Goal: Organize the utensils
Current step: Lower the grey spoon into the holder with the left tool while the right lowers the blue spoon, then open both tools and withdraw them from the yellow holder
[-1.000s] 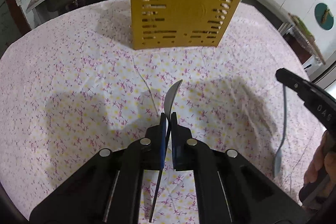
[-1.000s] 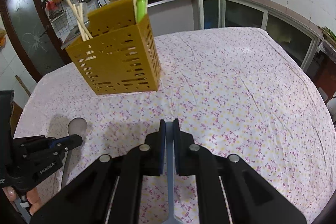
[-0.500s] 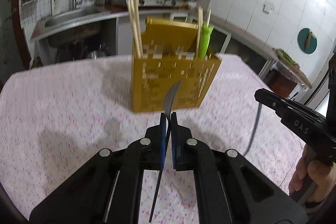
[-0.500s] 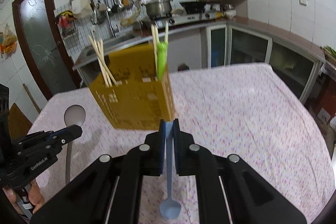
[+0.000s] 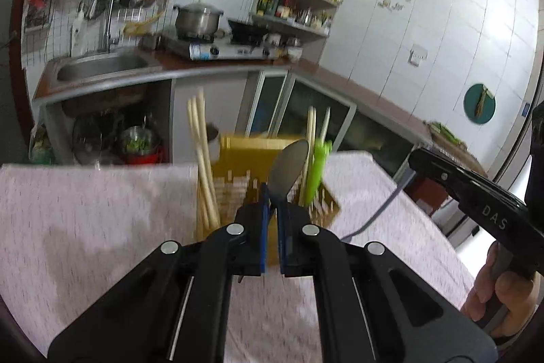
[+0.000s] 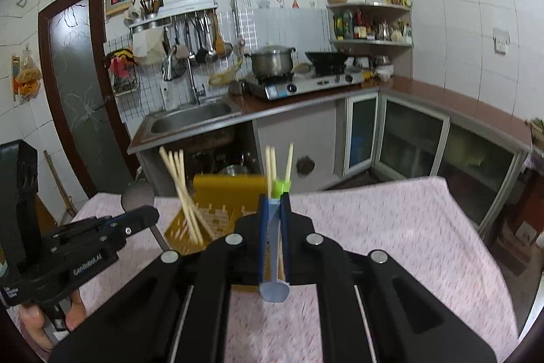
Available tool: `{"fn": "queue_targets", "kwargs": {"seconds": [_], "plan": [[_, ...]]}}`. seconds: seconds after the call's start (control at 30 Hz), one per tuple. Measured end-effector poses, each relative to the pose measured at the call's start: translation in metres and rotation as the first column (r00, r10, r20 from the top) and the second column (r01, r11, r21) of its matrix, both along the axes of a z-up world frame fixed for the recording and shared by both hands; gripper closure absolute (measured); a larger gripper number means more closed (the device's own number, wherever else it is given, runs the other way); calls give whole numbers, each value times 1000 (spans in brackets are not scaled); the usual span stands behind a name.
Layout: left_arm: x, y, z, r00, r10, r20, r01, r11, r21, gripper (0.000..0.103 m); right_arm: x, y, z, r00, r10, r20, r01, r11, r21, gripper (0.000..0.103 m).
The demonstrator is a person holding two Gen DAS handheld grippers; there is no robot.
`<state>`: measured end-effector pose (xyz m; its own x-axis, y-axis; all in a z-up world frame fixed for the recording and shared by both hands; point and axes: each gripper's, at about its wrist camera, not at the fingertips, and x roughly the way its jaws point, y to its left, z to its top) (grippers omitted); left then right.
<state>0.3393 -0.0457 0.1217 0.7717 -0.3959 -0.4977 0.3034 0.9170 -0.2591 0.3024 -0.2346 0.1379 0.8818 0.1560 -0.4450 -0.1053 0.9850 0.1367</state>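
Observation:
My left gripper (image 5: 272, 203) is shut on a metal spoon (image 5: 288, 166), bowl up, just in front of the yellow utensil holder (image 5: 238, 172). My right gripper (image 6: 273, 208) is shut on a light blue plastic spoon (image 6: 273, 290), bowl hanging down toward me, also close over the holder (image 6: 217, 196). The holder has chopsticks (image 5: 202, 159) and a green utensil (image 5: 316, 172) in it. The left gripper with its spoon (image 6: 137, 196) shows at the left of the right wrist view. The right gripper's arm (image 5: 476, 193) and blue handle show at the right of the left wrist view.
The holder stands on a table with a pink flowered cloth (image 5: 85, 210). Behind the table are a steel sink (image 6: 190, 121), a counter with a gas stove and pot (image 6: 272, 62), and glass-door cabinets (image 6: 408, 131).
Both grippers have risen and tilted up from looking down at the table, and moved closer to the holder, each still holding its spoon.

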Motion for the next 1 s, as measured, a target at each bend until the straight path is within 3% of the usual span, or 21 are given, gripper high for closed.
{"fn": "queue_targets", "kwargs": {"seconds": [0.13,0.63,0.83,1.0], "plan": [[15,5,17,1000,-1,15,1,999,-32,100,9,-3,16,1000,-2,25,3,1000,-24,96],[19,14,79,988,16,156,-14,1000,-11,100,29,1,82,996,27,89,-26,999,-23,96],[40,13,47,989,23,145,-14,998,-66,100,41,16,64,995,76,59,-74,997,-34,96],[45,3,4,989,1,149,2,1000,-20,100,52,24,30,994,104,17,-103,993,-61,96]]}}
